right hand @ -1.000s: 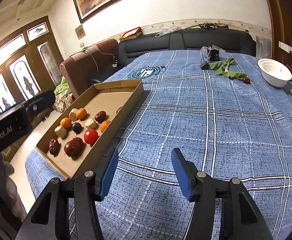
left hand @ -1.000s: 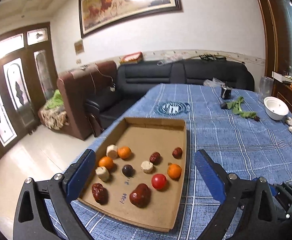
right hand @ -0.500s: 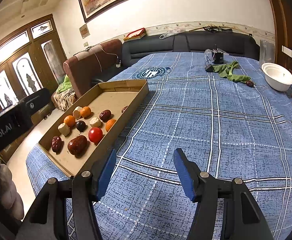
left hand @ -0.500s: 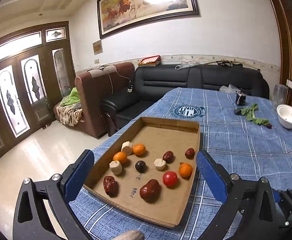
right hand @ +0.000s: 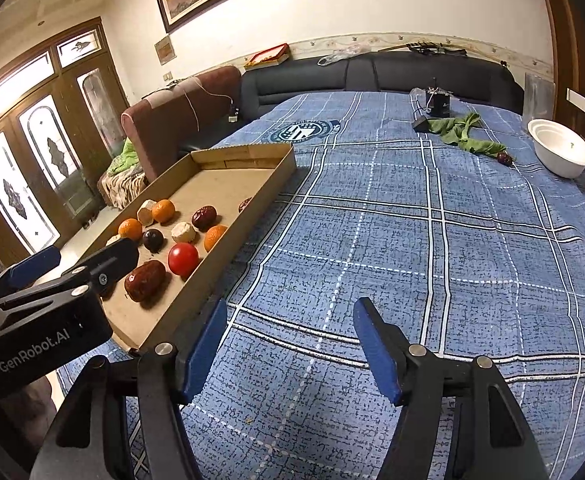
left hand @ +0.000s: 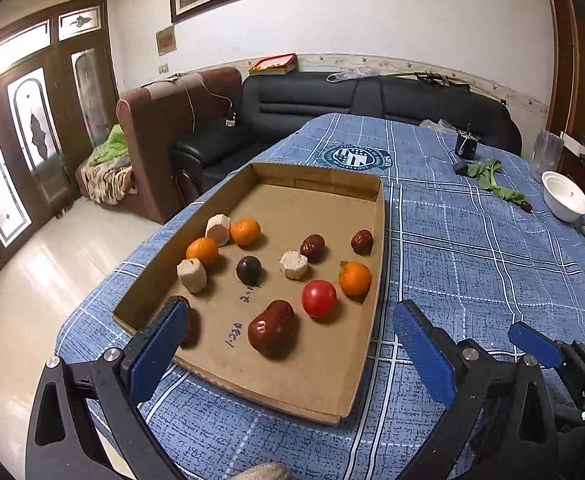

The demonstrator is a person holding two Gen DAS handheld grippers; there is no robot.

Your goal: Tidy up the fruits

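Left wrist view: the left claw [left hand: 288, 338] is hovering low over the near end of the cardboard tray [left hand: 375, 248], jaws spread wide, gripping nothing. Its left blue pad [left hand: 156, 346] is covering most of a dark red date [left hand: 190, 322] at the tray's near-left corner. Between the pads a large red date [left hand: 272, 328] is lying, with a red tomato [left hand: 319, 298] just beyond it and an orange [left hand: 355, 278] beside the right wall. Farther in, a dark round fruit [left hand: 248, 269], three pale chunks, two more oranges and two smaller dates are sitting apart on the tray floor. Handwriting on the cardboard is too small to read.

Right wrist view: the right claw [right hand: 292, 346] is hanging over bare blue plaid cloth on the worktop [right hand: 432, 248], just right of the tray, jaws parted and empty. The left claw's black body is cutting across the tray's near corner, hiding fruit there. At the far right, a white bowl [right hand: 560, 152] is resting near a green cloth [right hand: 460, 132], with one small dark fruit [right hand: 503, 157] touching the cloth; its kind is unclear.
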